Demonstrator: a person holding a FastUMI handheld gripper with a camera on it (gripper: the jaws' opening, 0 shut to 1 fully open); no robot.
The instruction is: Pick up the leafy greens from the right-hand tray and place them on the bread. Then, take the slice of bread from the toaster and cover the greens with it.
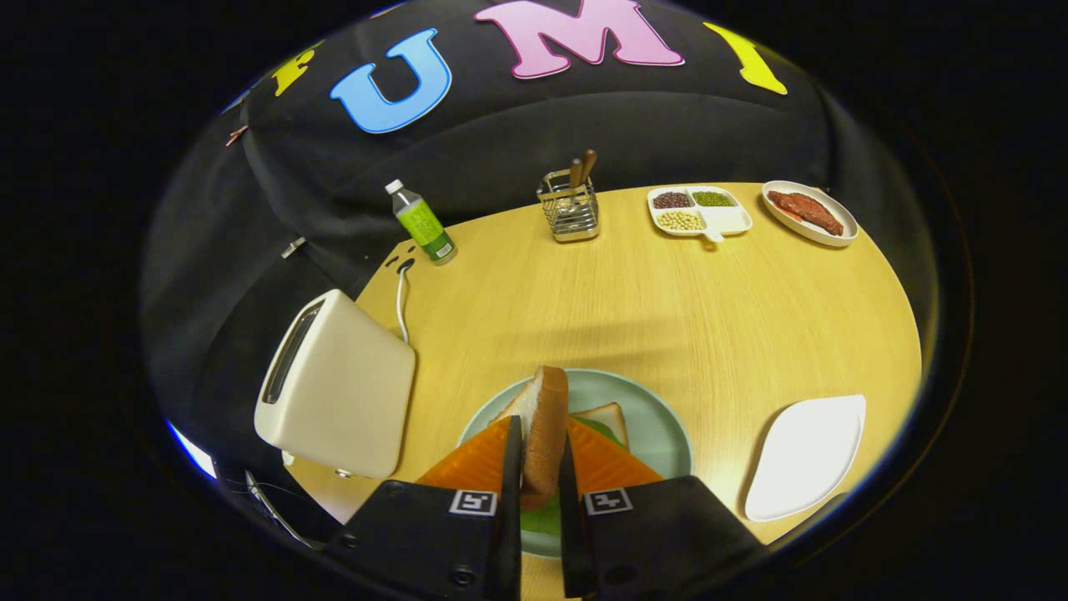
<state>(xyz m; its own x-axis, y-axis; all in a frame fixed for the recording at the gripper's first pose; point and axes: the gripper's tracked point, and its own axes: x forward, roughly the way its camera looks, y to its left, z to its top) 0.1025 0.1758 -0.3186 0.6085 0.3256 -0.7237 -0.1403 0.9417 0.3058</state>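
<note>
My gripper: my fingers pinch the bread slice upright between them.
Below: leafy greens on the bottom bread, on the green plate.
Left: toaster.
Right: white tray.

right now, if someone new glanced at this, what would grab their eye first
First, the slice of bread held on edge between the tongs, both fingers pressing on it, over the pale green plate where leafy greens already lie on another slice. Next, the cream toaster just left of the plate, and the bare white tray to its right.
</note>
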